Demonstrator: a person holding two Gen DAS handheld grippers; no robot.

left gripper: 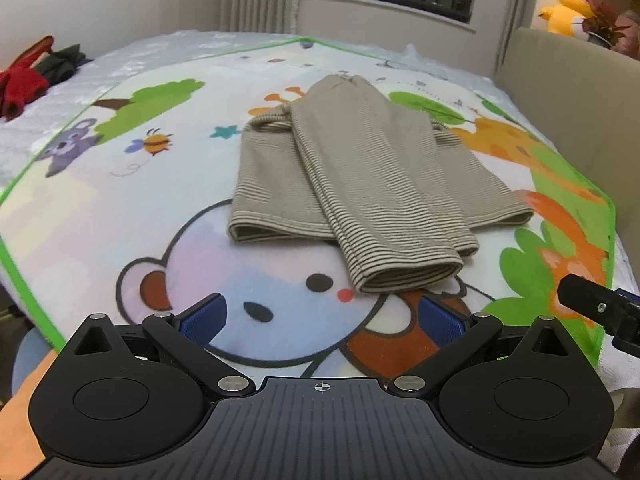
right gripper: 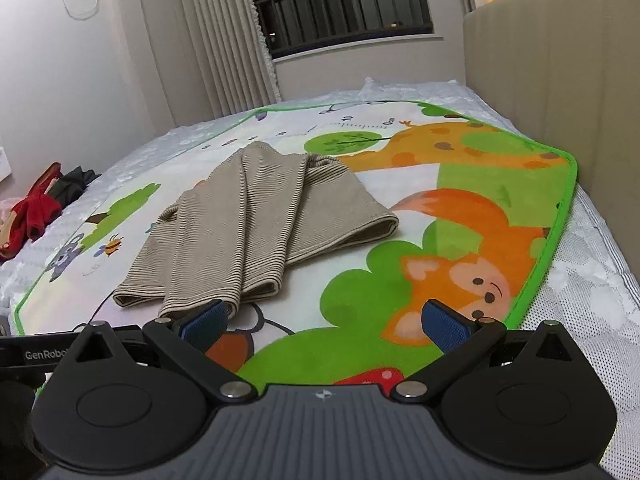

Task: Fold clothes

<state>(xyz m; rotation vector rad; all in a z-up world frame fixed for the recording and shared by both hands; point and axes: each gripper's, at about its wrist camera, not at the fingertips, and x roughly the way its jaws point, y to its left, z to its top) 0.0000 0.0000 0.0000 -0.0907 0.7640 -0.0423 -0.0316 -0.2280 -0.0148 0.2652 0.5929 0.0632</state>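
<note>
The striped beige garment (left gripper: pixel 360 184) is lying partly folded on the cartoon animal mat (left gripper: pixel 120 208). The left gripper (left gripper: pixel 322 314) and right gripper (right gripper: pixel 322 322) are both hovering near its closest edge, fingers spread wide, gripping nothing.

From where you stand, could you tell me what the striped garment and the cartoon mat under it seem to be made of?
Striped garment: looks like soft ribbed knit, matte; fine beige-and-brown lines, limp rounded folds, stitched hems. Cartoon mat: probably printed fleece or plush, matte and slightly fuzzy, with a bound green edge.

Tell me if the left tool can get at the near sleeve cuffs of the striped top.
Probably yes: the left tool is open, and the cuffs lie just ahead on the mat, with nothing between.
</note>
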